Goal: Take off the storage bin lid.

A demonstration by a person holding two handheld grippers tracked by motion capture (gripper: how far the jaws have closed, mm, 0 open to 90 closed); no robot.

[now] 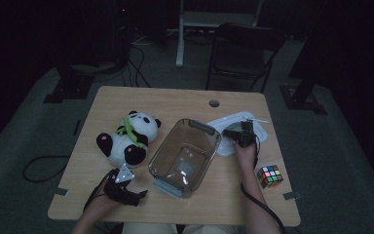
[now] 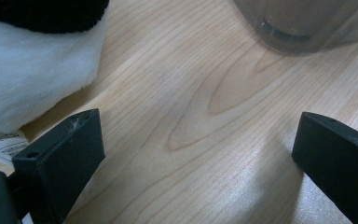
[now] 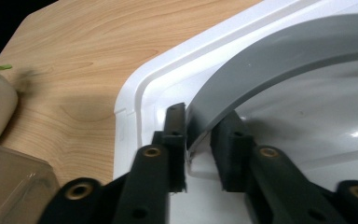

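Note:
A white lid (image 1: 263, 130) with a grey arched handle (image 3: 284, 60) lies on the wooden table (image 1: 175, 102) at the right, beside a clear plastic bin (image 1: 185, 155). My right gripper (image 1: 239, 134) reaches onto the lid. Its jaws stand either side of the handle's end with a small gap showing, so the right gripper (image 3: 199, 128) is open. A panda plush (image 1: 127, 139) lies to the left of the bin. My left gripper (image 1: 126, 189) rests near the table's front left edge. The left gripper (image 2: 196, 140) is wide open over bare wood, with the panda (image 2: 23, 79) at its left.
A colour cube (image 1: 270, 176) sits at the front right of the table, next to my right forearm. The bin's rounded corner (image 2: 303, 23) lies just ahead of the left jaws. A dark chair (image 1: 246, 51) and cables stand on the floor beyond the table.

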